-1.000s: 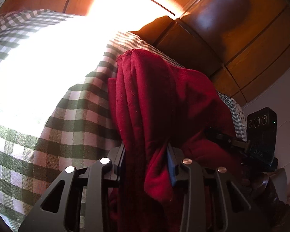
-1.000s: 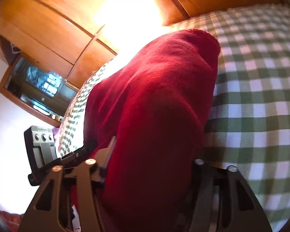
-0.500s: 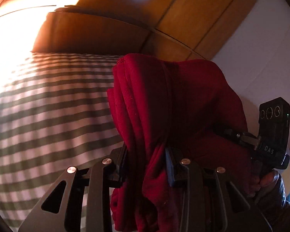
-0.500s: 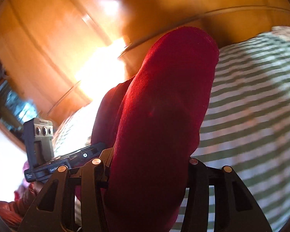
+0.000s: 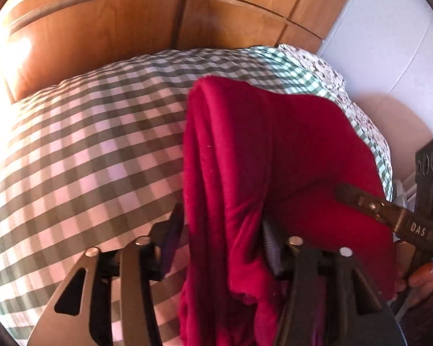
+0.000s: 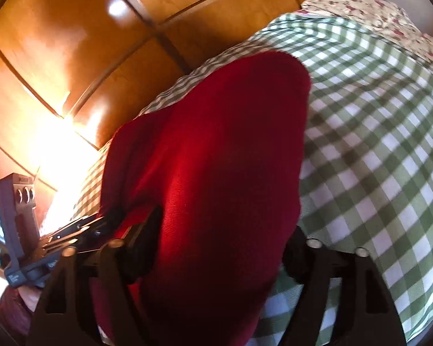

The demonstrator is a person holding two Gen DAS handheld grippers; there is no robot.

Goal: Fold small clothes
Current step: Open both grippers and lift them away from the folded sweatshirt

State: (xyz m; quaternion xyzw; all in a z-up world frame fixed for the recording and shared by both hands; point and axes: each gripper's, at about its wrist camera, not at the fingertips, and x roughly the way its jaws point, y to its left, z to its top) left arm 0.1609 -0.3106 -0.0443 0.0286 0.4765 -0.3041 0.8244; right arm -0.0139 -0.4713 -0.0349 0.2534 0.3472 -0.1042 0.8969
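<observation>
Left tool [image 5: 220,235], jaws parted, with the red garment [image 5: 262,155] draped between them, touching the right finger only. Right tool [image 6: 222,242], fingers spread around the same bunched cloth (grip cannot be told). Garment hangs folded above the green-checked bed [image 5: 86,155], wooden headboard [image 5: 101,37] beyond.

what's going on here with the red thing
A person holds a claw in each hand and is folding a red garment above a bed with a green checked cover. The garment is bunched between the fingers of the left claw, which look parted. The right claw also has it running between its fingers. A wooden headboard stands behind.
</observation>
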